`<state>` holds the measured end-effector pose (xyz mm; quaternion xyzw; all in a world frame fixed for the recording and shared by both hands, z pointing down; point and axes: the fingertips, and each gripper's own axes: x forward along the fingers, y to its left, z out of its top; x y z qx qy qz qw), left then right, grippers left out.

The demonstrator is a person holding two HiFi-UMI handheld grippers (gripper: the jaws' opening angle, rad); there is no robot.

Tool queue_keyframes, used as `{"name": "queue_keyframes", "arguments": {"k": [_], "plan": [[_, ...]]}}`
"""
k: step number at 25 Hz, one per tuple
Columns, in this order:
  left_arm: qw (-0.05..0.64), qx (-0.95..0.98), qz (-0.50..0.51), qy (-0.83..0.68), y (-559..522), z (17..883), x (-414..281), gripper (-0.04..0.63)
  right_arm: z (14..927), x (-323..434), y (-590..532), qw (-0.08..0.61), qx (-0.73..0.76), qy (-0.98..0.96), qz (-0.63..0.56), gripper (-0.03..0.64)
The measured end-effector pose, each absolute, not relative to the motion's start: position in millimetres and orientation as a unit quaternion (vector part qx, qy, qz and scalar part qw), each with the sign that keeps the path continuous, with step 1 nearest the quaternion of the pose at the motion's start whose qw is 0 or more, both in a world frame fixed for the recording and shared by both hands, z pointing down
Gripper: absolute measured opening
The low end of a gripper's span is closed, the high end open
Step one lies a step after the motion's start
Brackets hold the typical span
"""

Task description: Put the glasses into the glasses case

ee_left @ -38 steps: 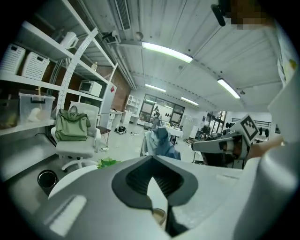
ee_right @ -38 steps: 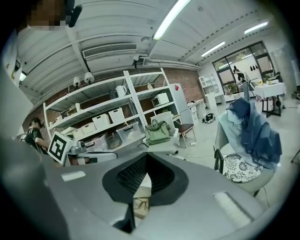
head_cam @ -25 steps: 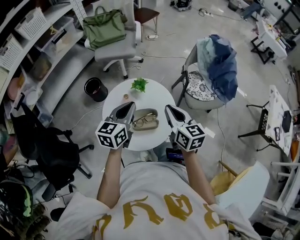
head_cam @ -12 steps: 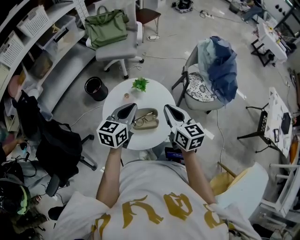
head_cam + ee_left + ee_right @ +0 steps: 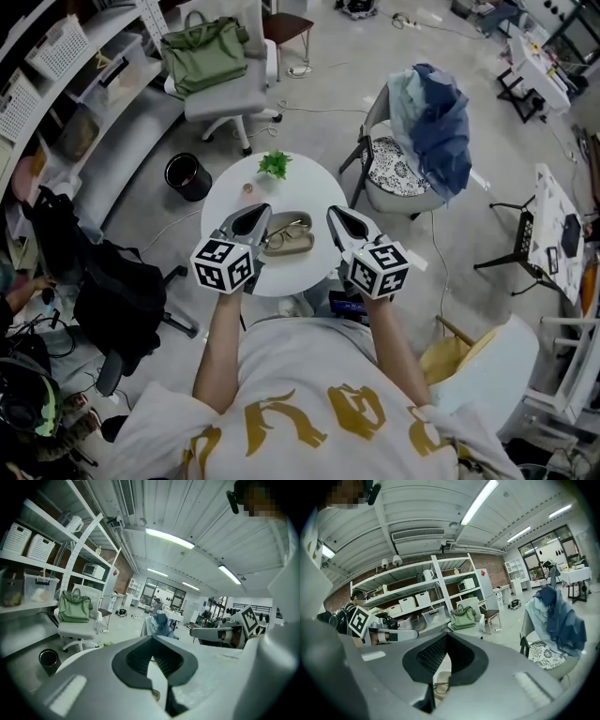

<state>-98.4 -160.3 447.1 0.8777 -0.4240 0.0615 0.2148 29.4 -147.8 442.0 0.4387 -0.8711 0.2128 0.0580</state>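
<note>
Glasses (image 5: 284, 232) lie in the open glasses case (image 5: 298, 246), frame up, as far as I can read it from the head view. Case sits near the middle of the round white table (image 5: 309, 192), slightly towards the person's edge.

Left tongs (image 5: 258, 210) just beside the case's left end, right tongs (image 5: 334, 213) just beside its right end; the case is between the two tips. I can't tell whether either tip touches it.

Left gripper view: left tongs (image 5: 151, 638) closed tip to tip, nothing held between the pads. Right gripper view: right tongs (image 5: 446, 634) likewise closed and empty; through the slit below the pads I see the glasses (image 5: 439, 685) on the table.

Farther back on the table: small green plant (image 5: 274, 165) at the far rim, a small round object (image 5: 247, 189) near it.

On the floor beyond: black bin (image 5: 185, 176), office chair with a green bag (image 5: 202, 47), a chair draped in blue clothing (image 5: 429, 117).
</note>
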Motion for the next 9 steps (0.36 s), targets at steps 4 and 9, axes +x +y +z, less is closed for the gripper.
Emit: {"name": "queue_keyframes", "arguments": {"k": [4,9], "plan": [[0.215,0.879,0.063,-0.42,-159.1,450.7,-97.1,0.0,443.2,28.8,-147.8,0.057,0.439,-0.871,0.213,0.023],[0.218,0.878,0.064,-0.421,-160.1,454.2,-101.8,0.0,443.5,27.2,-148.3,0.057,0.44,-0.87,0.215,0.023]]}}
